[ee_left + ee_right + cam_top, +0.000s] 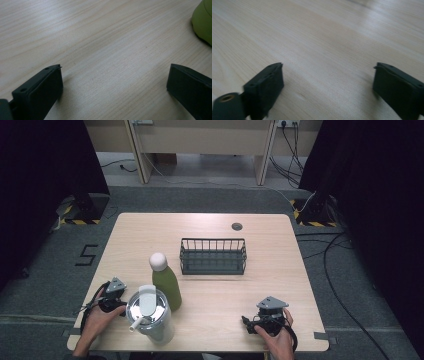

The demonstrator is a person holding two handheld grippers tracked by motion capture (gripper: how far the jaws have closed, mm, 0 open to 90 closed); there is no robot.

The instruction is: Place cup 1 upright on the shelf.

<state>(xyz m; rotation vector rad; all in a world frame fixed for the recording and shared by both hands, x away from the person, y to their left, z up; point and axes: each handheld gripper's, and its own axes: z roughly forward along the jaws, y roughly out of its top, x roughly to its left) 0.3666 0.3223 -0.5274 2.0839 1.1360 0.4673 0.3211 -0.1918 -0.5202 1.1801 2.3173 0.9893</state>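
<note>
Green bottle (pixel 167 287) just right of open left gripper (pixel 117 306).

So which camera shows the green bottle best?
The high view: the green bottle stands whole and upright beside the steel tumbler. The left gripper view catches just a green edge at its corner; the right gripper view shows bare table.

My left gripper (pixel 113 296) sits low at the worktop's near left corner, jaws spread wide with nothing between them. My right gripper (pixel 263 316) rests near the near right corner, jaws likewise apart and empty, my hand (pixel 277 334) behind it.
</note>
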